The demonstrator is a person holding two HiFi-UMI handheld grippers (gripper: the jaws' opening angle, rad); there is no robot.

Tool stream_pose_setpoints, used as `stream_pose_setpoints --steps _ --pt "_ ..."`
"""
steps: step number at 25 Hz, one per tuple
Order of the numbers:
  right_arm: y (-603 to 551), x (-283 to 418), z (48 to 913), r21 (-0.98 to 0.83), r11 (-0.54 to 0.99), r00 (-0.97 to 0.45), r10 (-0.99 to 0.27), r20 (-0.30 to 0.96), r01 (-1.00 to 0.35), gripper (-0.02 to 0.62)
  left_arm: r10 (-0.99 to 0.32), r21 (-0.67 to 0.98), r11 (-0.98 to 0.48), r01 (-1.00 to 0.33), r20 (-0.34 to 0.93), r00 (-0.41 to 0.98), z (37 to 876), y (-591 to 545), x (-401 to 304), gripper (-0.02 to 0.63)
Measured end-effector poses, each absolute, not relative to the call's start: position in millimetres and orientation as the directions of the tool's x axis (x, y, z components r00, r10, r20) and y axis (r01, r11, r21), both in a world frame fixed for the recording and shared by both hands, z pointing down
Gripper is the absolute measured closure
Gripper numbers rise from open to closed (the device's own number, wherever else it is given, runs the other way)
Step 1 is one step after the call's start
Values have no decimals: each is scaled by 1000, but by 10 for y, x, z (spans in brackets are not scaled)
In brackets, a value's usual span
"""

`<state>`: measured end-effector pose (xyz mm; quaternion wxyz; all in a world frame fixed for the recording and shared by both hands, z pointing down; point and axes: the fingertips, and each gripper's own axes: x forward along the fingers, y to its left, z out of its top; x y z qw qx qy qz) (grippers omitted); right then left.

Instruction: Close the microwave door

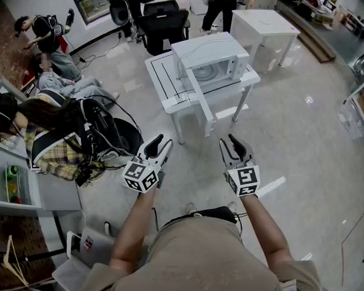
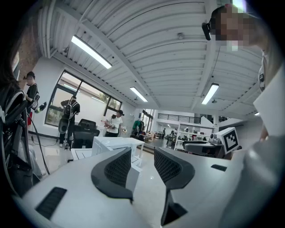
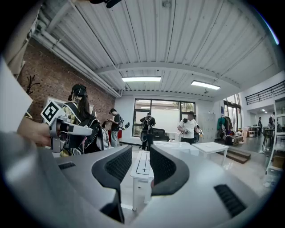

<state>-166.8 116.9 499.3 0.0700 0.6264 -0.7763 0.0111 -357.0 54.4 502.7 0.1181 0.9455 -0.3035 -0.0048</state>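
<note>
While the person stood back from the work, two grippers were held out low over the floor (image 1: 305,140), side by side and well apart from each other. The left gripper (image 1: 162,142) had its jaws spread wide with only air between the ribbed pads; its own view (image 2: 142,153) showed the same gap. The right gripper (image 1: 230,142) had its jaws parted by a narrower gap, also with nothing between them, as its own view (image 3: 140,151) confirmed.

One microwave (image 1: 211,63) sat on the right part of one white table (image 1: 162,75), ahead of both grippers and well apart from them. Its door (image 1: 190,86) stood open, swung out past the table's near edge towards the person. The table's left part was bare apart from black marked lines.

A second white table (image 1: 264,23) stood farther off to the right, clear of the first. One black chair (image 1: 162,23) stood just behind the microwave table. At least three other people were in the head view: one seated on the floor (image 1: 67,81) at the left and two standing at the far edge. A black backpack (image 1: 104,131) lay at the left, near the left gripper. Open floor ran from the grippers to the door and along the table's right side.
</note>
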Motion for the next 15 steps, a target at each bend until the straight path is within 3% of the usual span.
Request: stream_pose_setpoints --steps 15 --pt "1048 -1807 5079 131 192 -174 -975 139 -973 448 -561 231 -797 -558 62 826 5069 517 -3590 442"
